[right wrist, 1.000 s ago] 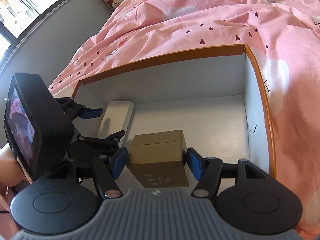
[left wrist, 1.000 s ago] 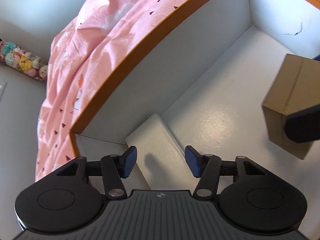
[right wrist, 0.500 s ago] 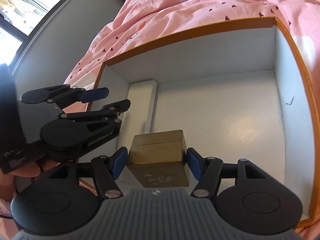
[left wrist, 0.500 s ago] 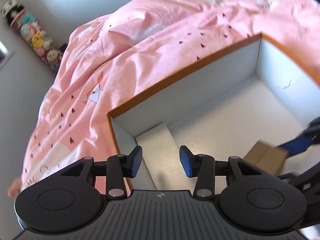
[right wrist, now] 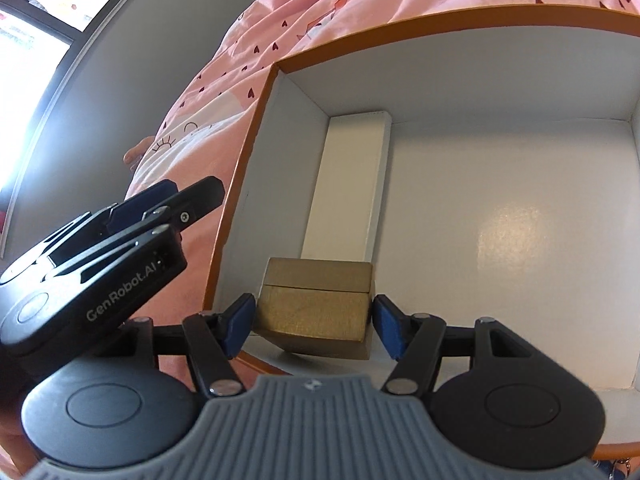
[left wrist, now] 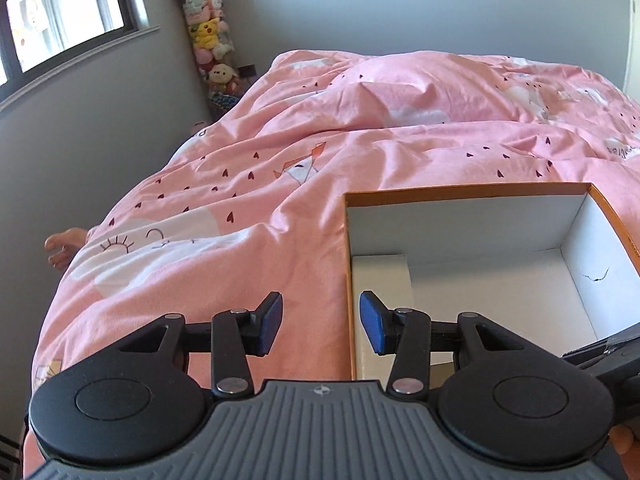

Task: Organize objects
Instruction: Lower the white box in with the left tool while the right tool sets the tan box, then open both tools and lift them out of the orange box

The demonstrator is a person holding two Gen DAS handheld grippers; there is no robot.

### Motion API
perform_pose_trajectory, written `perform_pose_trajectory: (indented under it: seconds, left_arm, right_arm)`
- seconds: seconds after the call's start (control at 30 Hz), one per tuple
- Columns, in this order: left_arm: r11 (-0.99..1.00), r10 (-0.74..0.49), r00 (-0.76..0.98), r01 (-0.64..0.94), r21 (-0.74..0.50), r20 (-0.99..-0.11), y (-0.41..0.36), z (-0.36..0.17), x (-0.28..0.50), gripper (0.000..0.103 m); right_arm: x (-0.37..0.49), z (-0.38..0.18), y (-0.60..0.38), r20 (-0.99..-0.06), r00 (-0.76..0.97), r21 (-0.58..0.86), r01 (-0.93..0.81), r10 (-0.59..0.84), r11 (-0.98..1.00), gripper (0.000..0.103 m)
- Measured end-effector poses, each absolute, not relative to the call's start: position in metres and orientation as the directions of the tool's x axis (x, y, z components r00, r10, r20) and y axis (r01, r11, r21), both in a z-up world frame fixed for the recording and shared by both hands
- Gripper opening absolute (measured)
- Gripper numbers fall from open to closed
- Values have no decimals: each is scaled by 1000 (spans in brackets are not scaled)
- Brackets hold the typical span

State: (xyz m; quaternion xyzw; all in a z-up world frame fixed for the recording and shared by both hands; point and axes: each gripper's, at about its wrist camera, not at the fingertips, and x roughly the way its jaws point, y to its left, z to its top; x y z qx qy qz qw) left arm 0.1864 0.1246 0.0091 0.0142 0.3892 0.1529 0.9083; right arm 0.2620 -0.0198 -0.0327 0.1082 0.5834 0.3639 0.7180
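Observation:
An open box with orange rim and white inside lies on the pink bed; it also shows in the right wrist view. A long white box lies along its left wall, also seen in the left wrist view. My right gripper is shut on a gold box, held tilted low over the near left corner, just in front of the white box. My left gripper is open and empty, above the box's left rim, outside it; it shows in the right wrist view.
A pink duvet covers the bed around the box. A column of plush toys stands in the room corner beside a window. The box floor to the right of the white box is bare.
My left gripper has lifted out of the box and pulled back to the left over its rim. My right gripper has carried the gold box lower, toward the near left corner.

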Motion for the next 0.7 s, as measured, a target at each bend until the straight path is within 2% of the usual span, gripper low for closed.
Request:
perform_pose_trajectory:
  seconds: [0.17,0.33,0.57,0.7]
  left_arm:
    - [939,295,641,-331,91,-709,136,3,179,54]
    - [939,279,652,-341,56,-705,138,-2,172,57]
    - [939,250,657,-343,14,-711,144,-3,168,59]
    - [945,235,664,-328,6,-709,141,-2,167,59]
  right_arm:
    - [259,-45,-4,-769,-11,595,-380,639,708,65]
    - [253,-51,10,-810,8,529,-421,586,737,67]
    - [250,-44,6,-791,17,549,-423,612,721,66]
    - [248,-39,5,-789,21,550,-421,614,721,46]
